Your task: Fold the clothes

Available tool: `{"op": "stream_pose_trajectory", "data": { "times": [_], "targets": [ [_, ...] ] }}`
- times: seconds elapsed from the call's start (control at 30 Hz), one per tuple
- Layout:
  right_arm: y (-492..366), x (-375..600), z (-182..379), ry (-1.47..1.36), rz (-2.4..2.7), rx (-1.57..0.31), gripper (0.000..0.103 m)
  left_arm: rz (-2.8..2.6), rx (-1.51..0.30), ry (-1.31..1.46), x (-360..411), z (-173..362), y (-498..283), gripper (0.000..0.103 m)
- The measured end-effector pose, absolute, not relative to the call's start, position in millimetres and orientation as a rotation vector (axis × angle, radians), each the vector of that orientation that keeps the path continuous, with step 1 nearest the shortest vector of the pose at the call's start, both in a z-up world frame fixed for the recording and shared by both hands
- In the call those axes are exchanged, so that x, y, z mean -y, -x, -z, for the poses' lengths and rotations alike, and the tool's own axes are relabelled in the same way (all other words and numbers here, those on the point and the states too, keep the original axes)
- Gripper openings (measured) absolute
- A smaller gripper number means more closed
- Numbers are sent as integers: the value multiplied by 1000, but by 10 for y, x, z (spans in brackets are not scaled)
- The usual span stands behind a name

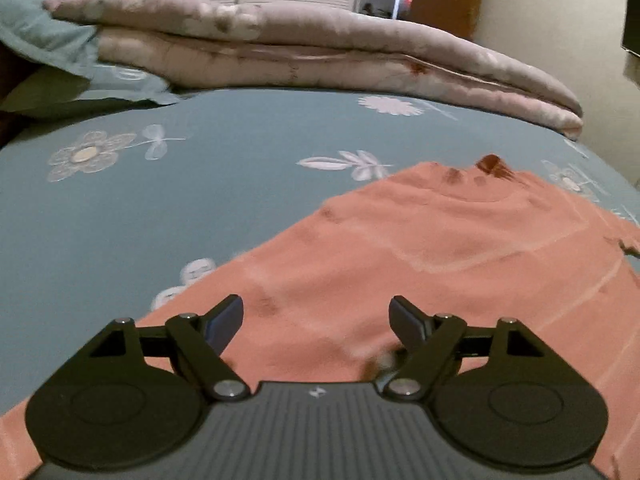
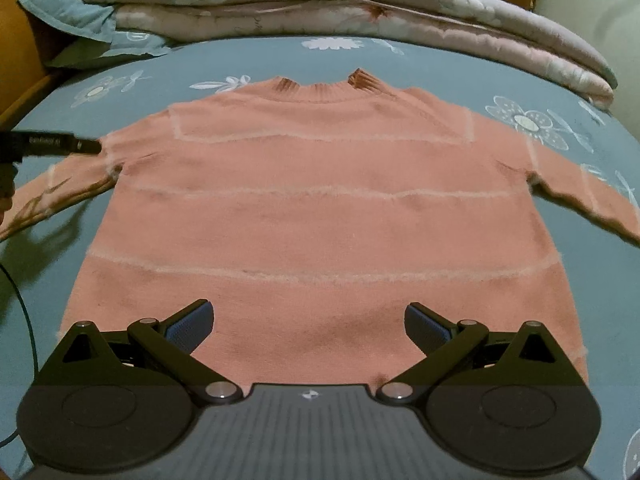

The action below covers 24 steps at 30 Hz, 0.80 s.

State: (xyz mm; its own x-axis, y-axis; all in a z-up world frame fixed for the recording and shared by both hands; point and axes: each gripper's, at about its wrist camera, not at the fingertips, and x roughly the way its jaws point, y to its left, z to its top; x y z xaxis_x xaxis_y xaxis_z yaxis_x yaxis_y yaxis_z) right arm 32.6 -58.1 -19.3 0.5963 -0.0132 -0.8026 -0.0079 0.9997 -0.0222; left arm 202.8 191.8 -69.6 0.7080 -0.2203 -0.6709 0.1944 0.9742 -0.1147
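A salmon-pink sweater (image 2: 320,208) with pale stripes lies flat on the blue flowered bedsheet (image 2: 248,56), collar at the far side and both sleeves spread outward. My right gripper (image 2: 308,312) hangs open over the hem with nothing between its fingers. In the left wrist view my left gripper (image 1: 316,312) is open above the sweater (image 1: 420,248), near its left side, and holds nothing. The right wrist view shows the left gripper (image 2: 90,145) as a dark bar coming in from the left edge, its tip at the sweater's left shoulder.
A folded pinkish quilt (image 2: 360,12) lies across the far side of the bed beside a blue pillow (image 2: 68,12). A wooden headboard (image 2: 20,52) stands at the left. A dark cable (image 2: 28,320) runs over the sheet at the near left.
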Motion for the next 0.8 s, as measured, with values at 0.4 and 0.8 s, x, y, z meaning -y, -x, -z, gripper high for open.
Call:
{"op": "stream_pose_trajectory", "data": {
  "times": [0.4,0.8],
  "targets": [
    [-278,526,170,85,11,-929,103,181,-865,-185,-1800,939,-1916,87],
    [-373,475,186,63,-5,-968,103,77,-877,213,-2297,1004,-2376,86]
  ]
}}
